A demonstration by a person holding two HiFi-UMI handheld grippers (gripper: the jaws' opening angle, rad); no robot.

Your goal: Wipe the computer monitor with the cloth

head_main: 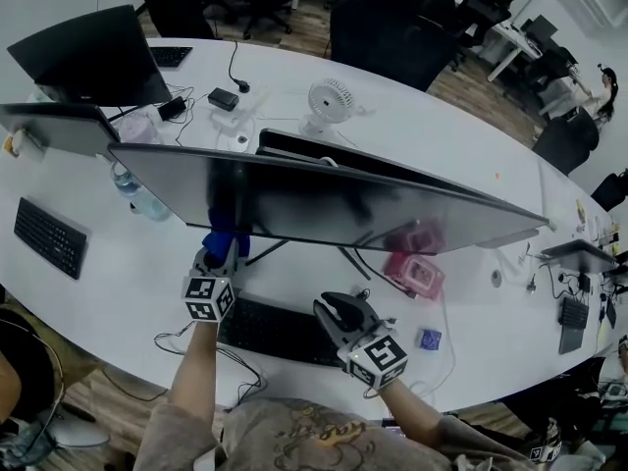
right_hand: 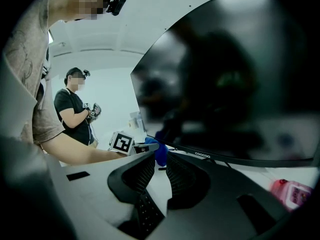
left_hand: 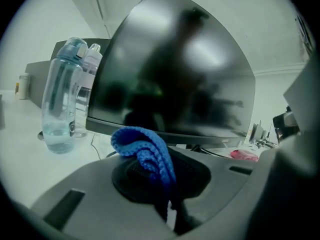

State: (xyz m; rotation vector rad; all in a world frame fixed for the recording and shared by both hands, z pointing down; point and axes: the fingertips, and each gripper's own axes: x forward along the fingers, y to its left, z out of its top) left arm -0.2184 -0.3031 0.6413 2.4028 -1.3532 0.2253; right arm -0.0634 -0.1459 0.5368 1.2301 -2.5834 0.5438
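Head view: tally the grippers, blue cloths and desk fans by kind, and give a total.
Grippers: 2, the left gripper and the right gripper
Blue cloth: 1
Desk fan: 1
Total: 4

Open office around a long, curved white tabletop.
Wood floor beyond it, black office chairs close by, pale wall behind.
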